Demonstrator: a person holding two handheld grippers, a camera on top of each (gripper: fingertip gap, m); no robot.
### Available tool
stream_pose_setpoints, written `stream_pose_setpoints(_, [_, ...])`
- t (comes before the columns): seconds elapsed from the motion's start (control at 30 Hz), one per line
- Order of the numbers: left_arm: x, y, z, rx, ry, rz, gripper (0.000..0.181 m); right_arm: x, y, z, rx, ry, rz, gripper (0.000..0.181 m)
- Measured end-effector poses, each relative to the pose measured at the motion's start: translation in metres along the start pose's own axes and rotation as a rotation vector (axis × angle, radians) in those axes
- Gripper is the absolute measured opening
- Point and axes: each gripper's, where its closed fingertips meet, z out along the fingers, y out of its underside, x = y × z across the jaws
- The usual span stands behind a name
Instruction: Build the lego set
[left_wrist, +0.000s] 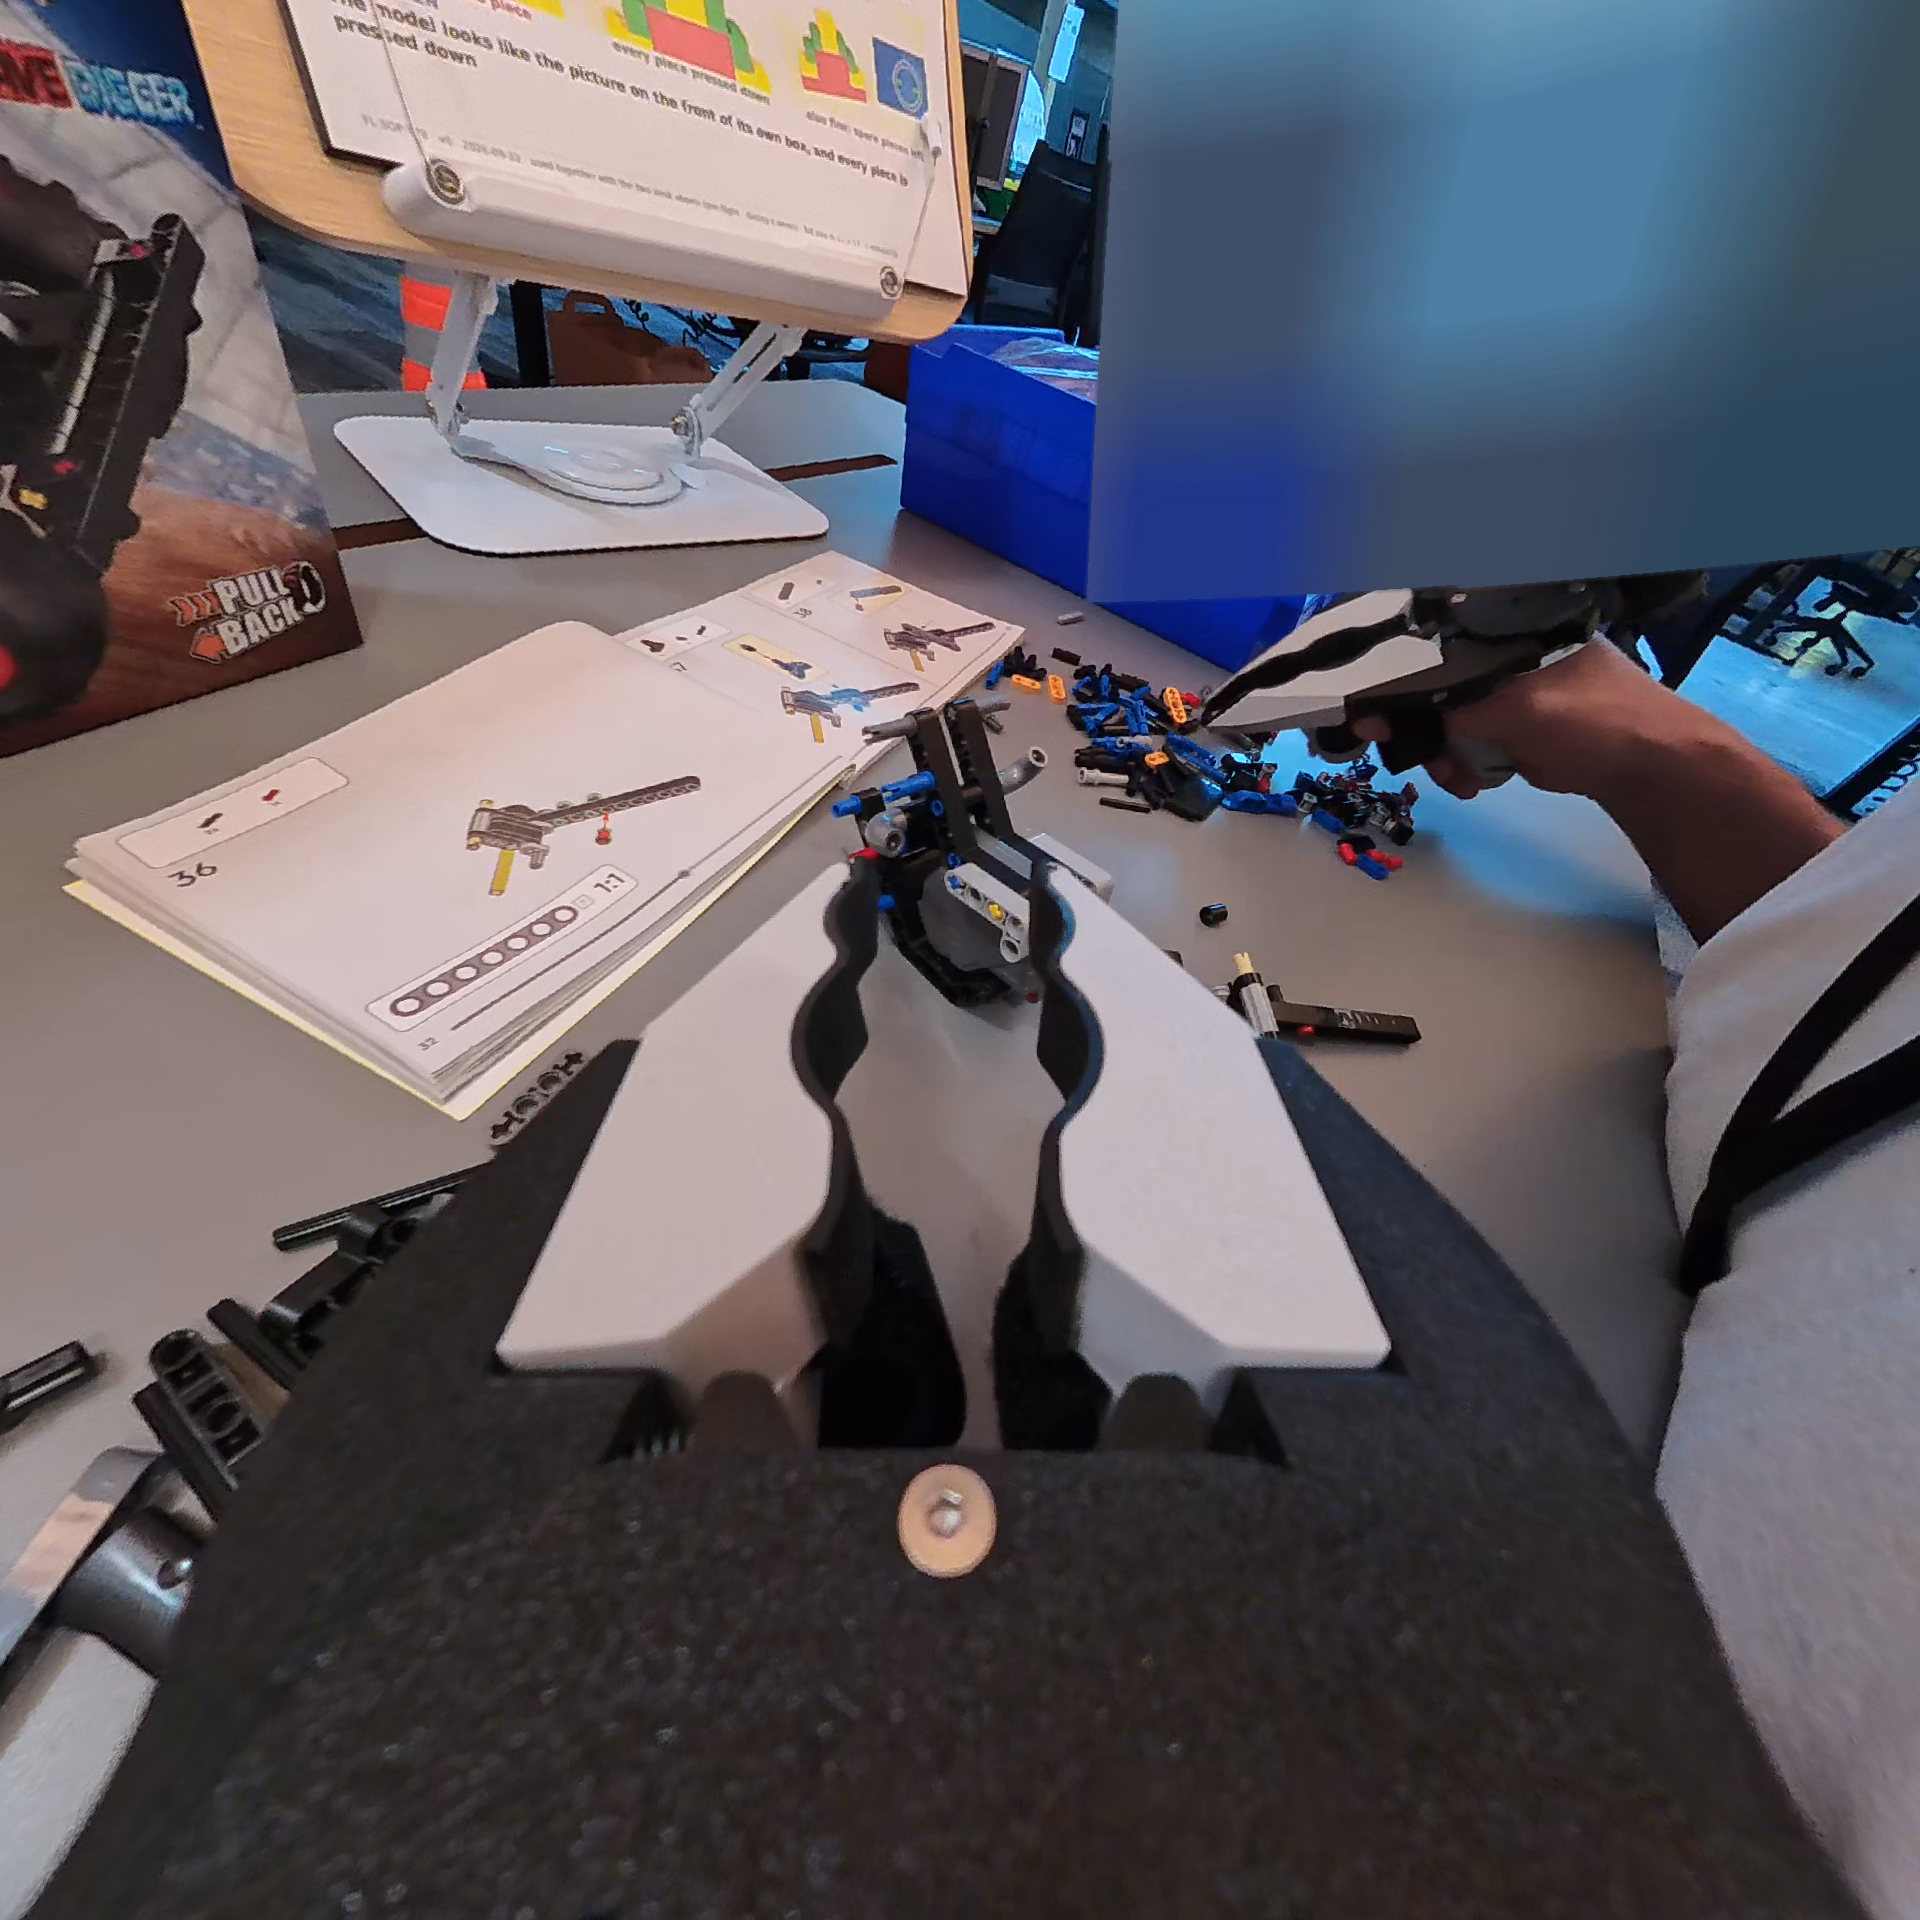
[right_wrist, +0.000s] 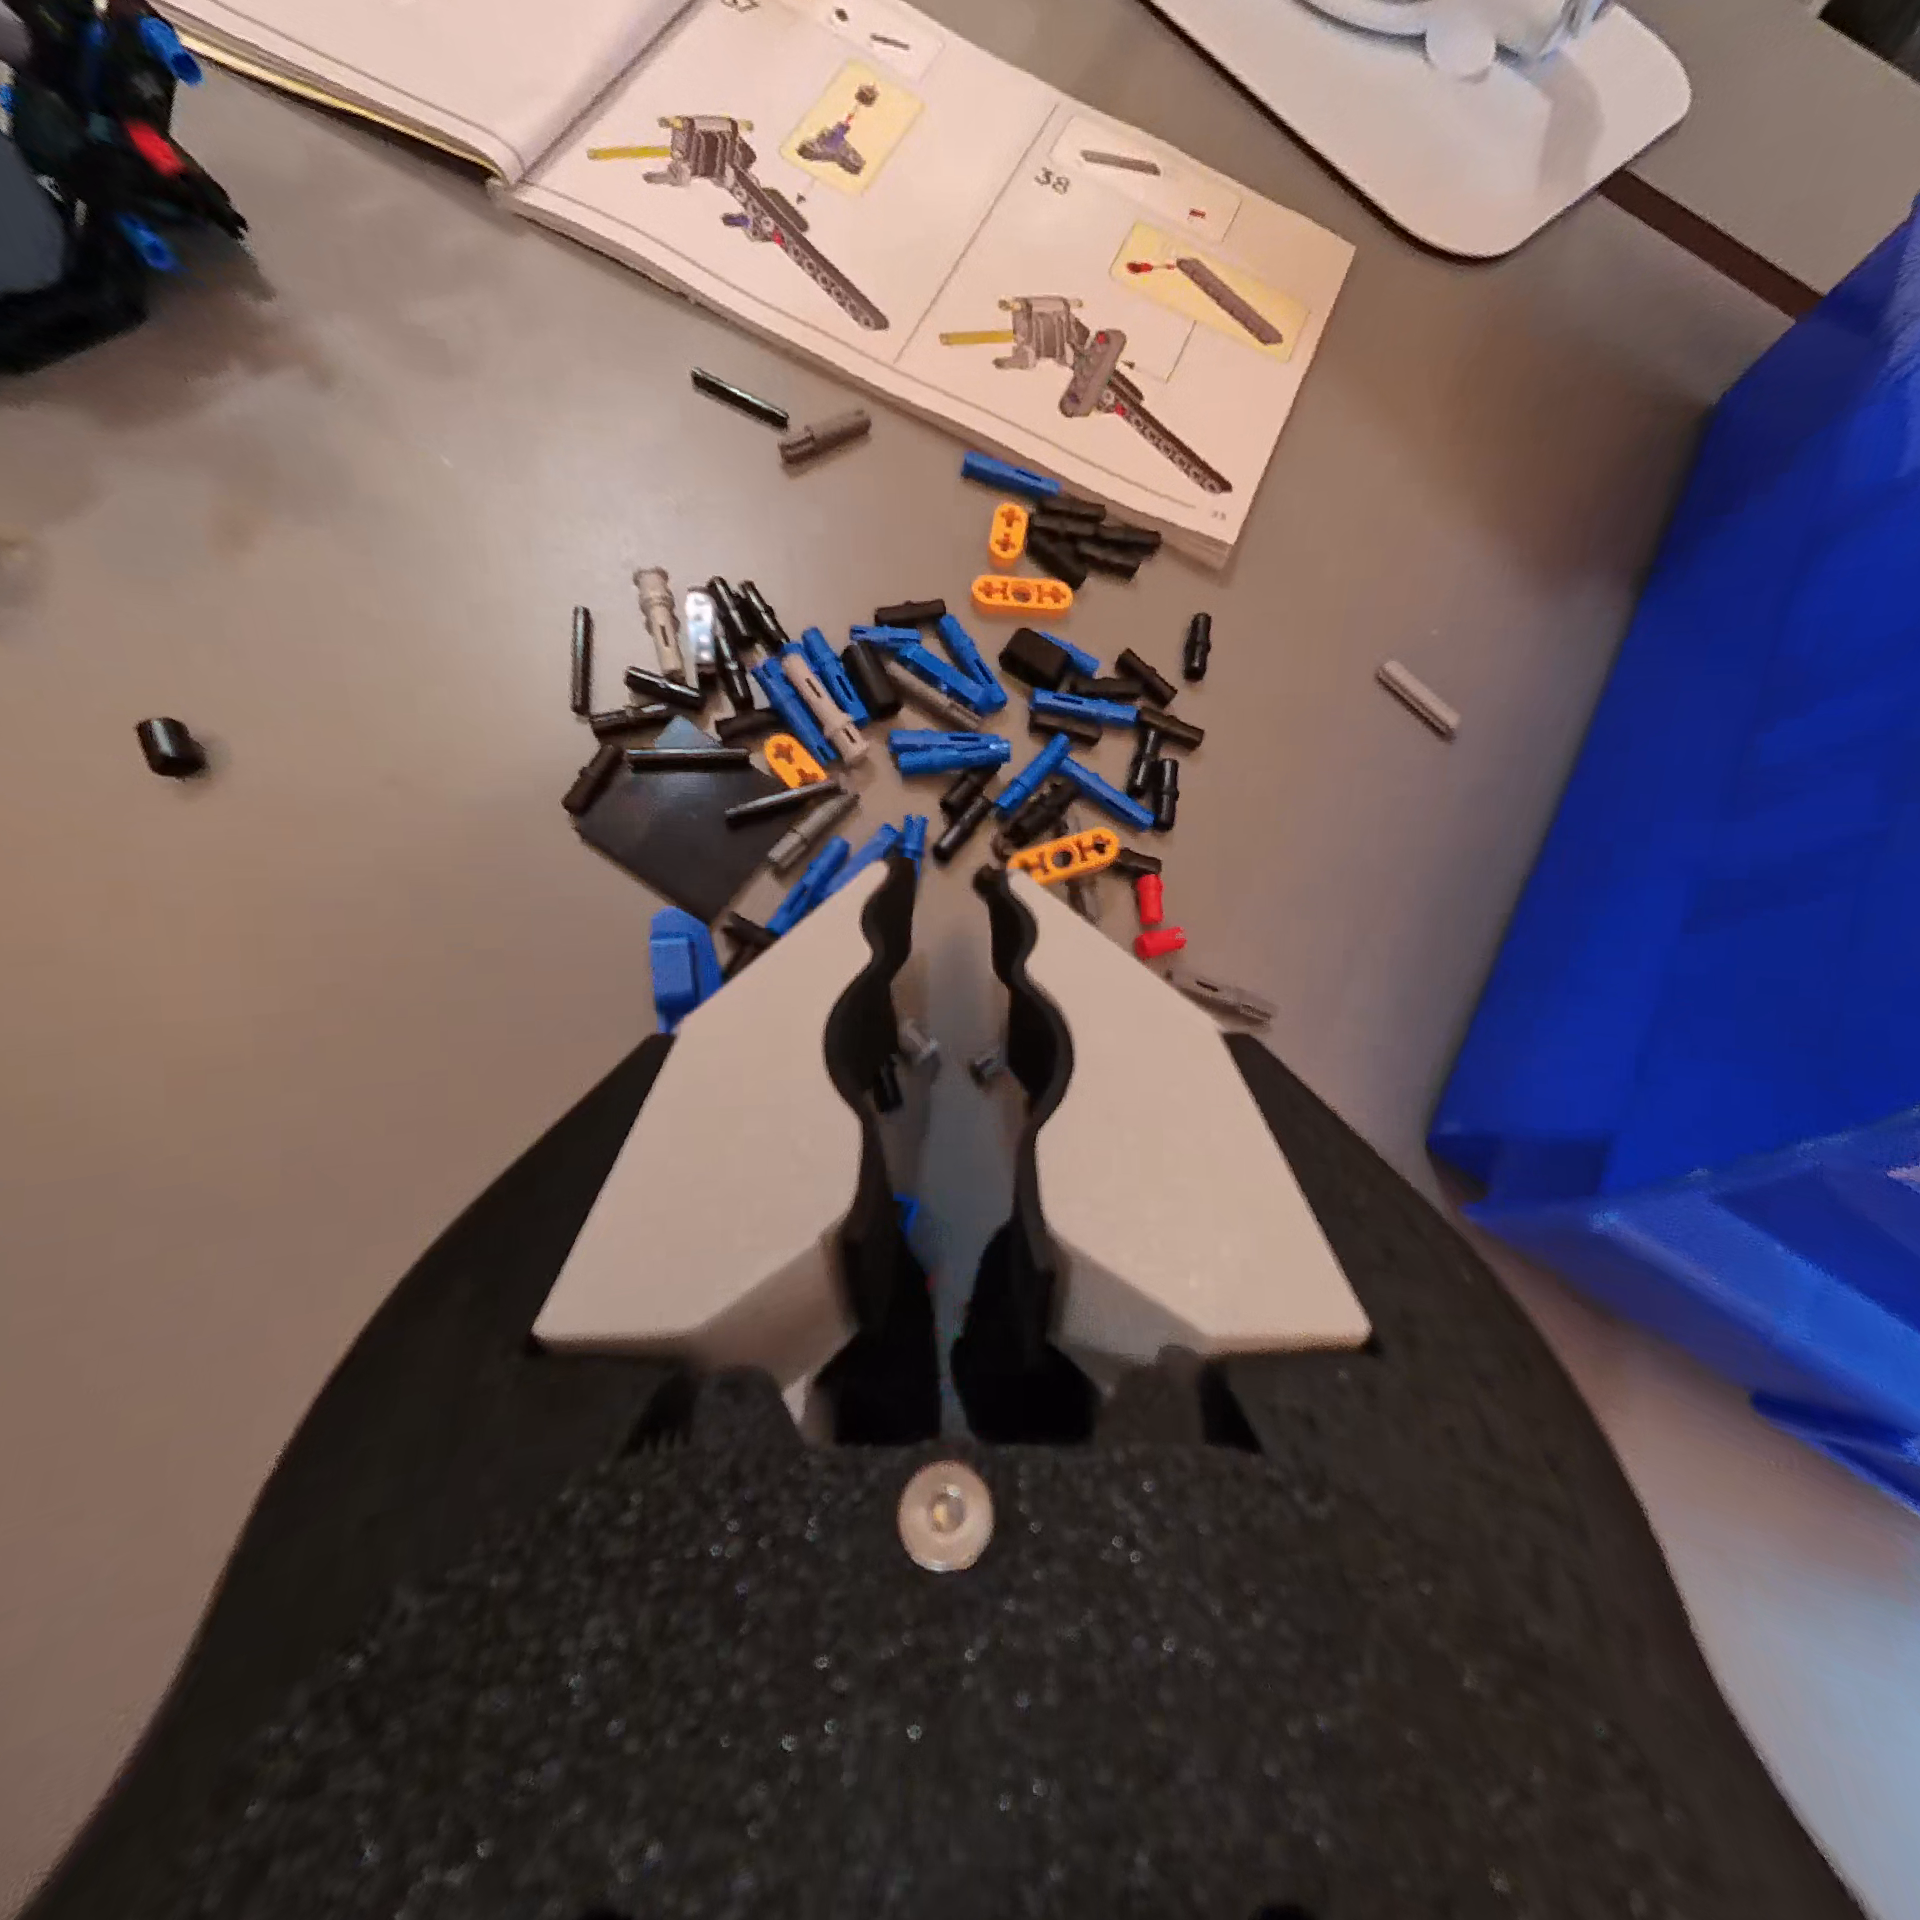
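Pinching the grey-and-black lego assembly (left_wrist: 951, 883) at frame centre, the left gripper (left_wrist: 951, 883) is holding it above the tabletop (left_wrist: 260, 1122). The right gripper (right_wrist: 945, 883), jaws slightly spread and holding nothing, is hovering over the loose pin pile (right_wrist: 894, 717), below the open instruction booklet (right_wrist: 935, 208) at upper centre.

printed text on instruction booklet (left_wrist: 436, 831), lego box (left_wrist: 156, 499), sheet on stand (left_wrist: 644, 114) – not copied
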Motion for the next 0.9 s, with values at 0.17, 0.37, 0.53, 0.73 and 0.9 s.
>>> stream_pose_setpoints(0.17, [0.001,0.0,0.001,-0.003,0.007,-0.001,0.027,0.007,0.006,0.0,-0.011,0.001,0.025,0.014])
stream_pose_setpoints(0.37, [0.0,0.001,0.0,-0.004,0.0,-0.002,0.027,-0.023,-0.002,-0.004,-0.004,-0.109,0.017,0.011])
stream_pose_setpoints(0.53, [0.001,-0.001,0.0,0.005,0.01,-0.009,0.027,-0.036,0.002,0.0,-0.042,-0.142,0.02,0.01])
stream_pose_setpoints(0.73, [0.002,-0.003,-0.002,0.01,0.015,-0.011,0.027,-0.03,0.01,0.002,-0.109,-0.117,0.036,0.009])
stream_pose_setpoints(0.9, [0.004,-0.004,-0.004,0.019,0.014,-0.005,0.027,-0.034,0.007,0.006,-0.13,-0.131,0.03,0.005])
